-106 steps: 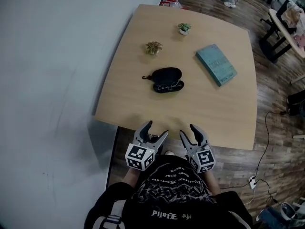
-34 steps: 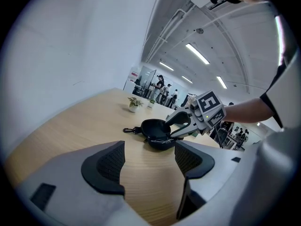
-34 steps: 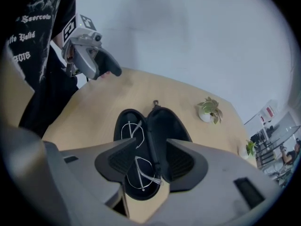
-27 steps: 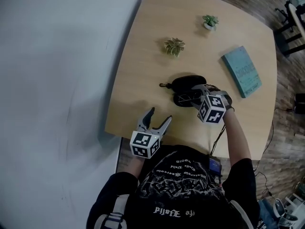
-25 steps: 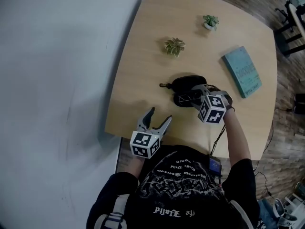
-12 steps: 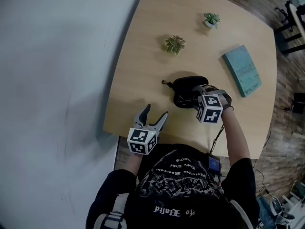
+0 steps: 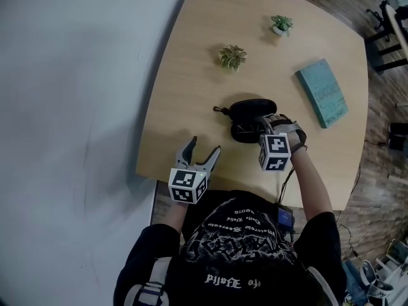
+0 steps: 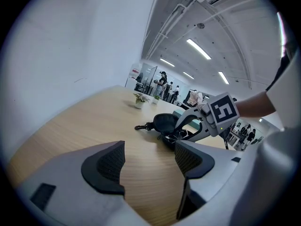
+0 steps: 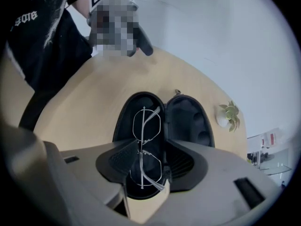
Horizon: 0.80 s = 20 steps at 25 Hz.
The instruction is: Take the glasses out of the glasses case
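Black case [image 7: 252,109] and glasses [image 9: 146,145], one each; two plants [image 7: 233,57]; perhaps one book [image 7: 322,93].

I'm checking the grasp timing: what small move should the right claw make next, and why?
Probably finish closing: the right claw, whose jaws have just been closing, straddles the thin wire-framed glasses lying in the open black oval case, pads not yet pressing them.

Wooden table [image 7: 191,88] — teal book [image 7: 322,93] at right; succulent [image 7: 232,57], potted plant [image 7: 280,25] farther back.
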Each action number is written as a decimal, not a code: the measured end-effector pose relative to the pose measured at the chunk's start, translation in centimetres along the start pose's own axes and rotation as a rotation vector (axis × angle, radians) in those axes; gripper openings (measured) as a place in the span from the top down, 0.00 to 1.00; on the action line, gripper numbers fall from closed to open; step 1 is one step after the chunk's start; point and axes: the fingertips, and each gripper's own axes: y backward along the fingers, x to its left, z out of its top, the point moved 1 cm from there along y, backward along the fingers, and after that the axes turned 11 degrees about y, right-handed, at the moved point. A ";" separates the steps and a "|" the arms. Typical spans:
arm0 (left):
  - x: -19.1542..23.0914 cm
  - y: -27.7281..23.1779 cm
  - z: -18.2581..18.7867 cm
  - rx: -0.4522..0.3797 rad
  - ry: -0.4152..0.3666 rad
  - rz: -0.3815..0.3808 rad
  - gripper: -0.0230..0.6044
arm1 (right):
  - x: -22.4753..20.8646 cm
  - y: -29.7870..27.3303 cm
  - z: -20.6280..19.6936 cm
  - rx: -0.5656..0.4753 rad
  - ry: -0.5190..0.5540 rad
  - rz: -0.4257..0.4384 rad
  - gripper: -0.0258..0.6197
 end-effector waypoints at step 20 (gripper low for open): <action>-0.2 0.6 -0.1 -0.011 -0.026 0.000 0.42 | 0.1 0.3 -0.4 0.027 -0.024 -0.182 0.84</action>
